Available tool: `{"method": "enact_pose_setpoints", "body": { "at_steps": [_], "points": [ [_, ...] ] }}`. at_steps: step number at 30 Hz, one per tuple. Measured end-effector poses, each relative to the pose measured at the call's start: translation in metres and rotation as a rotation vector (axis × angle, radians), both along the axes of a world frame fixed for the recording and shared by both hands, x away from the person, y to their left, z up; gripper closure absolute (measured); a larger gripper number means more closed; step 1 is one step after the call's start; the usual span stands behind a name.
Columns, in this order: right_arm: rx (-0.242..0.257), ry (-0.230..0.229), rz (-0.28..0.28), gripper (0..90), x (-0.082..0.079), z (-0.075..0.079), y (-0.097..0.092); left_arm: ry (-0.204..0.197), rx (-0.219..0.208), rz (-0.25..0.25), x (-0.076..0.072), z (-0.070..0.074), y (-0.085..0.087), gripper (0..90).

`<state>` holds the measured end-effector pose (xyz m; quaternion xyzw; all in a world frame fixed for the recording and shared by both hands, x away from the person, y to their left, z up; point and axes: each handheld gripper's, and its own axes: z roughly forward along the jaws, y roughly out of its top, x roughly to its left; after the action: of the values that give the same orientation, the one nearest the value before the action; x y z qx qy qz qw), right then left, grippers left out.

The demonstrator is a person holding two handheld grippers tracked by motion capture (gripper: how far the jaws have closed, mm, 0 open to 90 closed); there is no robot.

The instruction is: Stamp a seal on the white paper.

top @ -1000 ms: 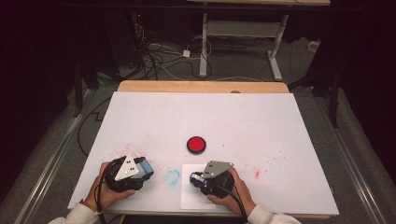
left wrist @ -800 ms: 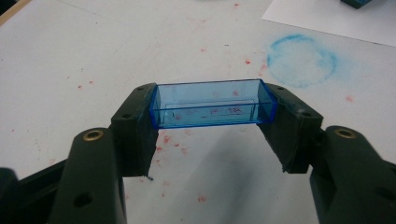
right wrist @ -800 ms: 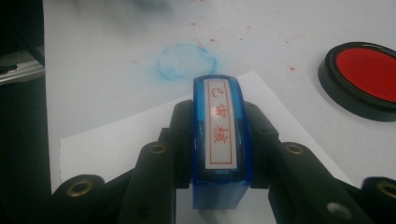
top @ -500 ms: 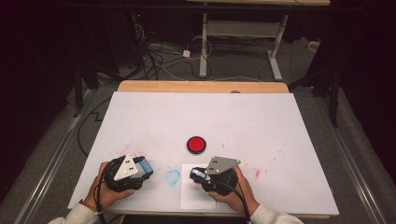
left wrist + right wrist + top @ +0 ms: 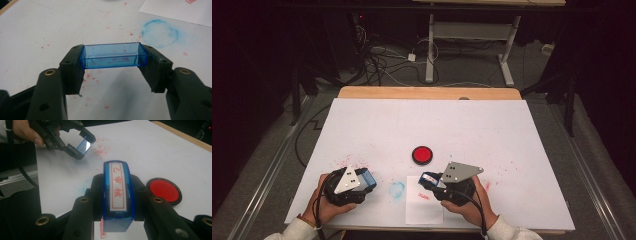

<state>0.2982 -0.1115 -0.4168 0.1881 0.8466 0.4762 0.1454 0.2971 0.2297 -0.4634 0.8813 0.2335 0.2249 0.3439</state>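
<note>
In the right gripper view, the right gripper [image 5: 117, 195] has its jaws clamped on the sides of a blue stamp [image 5: 117, 195], whose white face with red characters inside a red frame points up at the camera. Below it lies a sheet of paper [image 5: 120, 233] with a red imprint [image 5: 102, 230] at its edge. In the left gripper view, the left gripper [image 5: 113, 58] has its jaws closed on the two ends of a clear blue stamp cap [image 5: 113, 58], held just above the worktop [image 5: 37, 30], which is flecked with red ink; a blue ring stain [image 5: 160, 33] sits just beyond. The high view places both hands at the near edge, the left gripper left of the stain, the right gripper tilted over the paper. Farther out, the round red ink pad [image 5: 422, 154] lies near the right gripper, apart from it.
</note>
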Motion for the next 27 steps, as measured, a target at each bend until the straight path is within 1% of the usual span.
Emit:
{"method": "enact_pose_setpoints", "body": {
  "at_steps": [4, 8, 14, 19, 21, 23, 27],
  "points": [
    [-0.001, 0.003, -0.013, 69.7, 0.004, 0.0, -0.004, 0.002, 0.0, -0.004, 0.0, 0.0, 0.0, 39.1],
    [0.011, -0.004, -0.031, 69.7, 0.008, 0.003, -0.011, 0.004, -0.009, -0.002, -0.001, 0.0, 0.0, 39.1],
    [0.038, -0.004, -0.072, 69.7, 0.018, 0.007, -0.025, 0.01, -0.018, 0.005, 0.0, 0.0, 0.002, 39.0],
    [0.063, -0.012, -0.105, 69.7, 0.025, 0.013, -0.036, 0.018, -0.018, 0.008, 0.002, -0.003, 0.002, 39.1],
    [0.075, -0.015, -0.115, 69.7, 0.027, 0.016, -0.039, 0.02, -0.025, 0.013, 0.003, -0.003, 0.002, 39.1],
    [0.083, -0.022, -0.121, 69.7, 0.029, 0.018, -0.042, 0.02, -0.029, 0.013, 0.003, -0.002, 0.002, 39.1],
    [0.088, -0.024, -0.139, 69.7, 0.03, 0.02, -0.046, 0.012, -0.032, 0.007, 0.003, -0.002, 0.0, 39.0]
  ]
}}
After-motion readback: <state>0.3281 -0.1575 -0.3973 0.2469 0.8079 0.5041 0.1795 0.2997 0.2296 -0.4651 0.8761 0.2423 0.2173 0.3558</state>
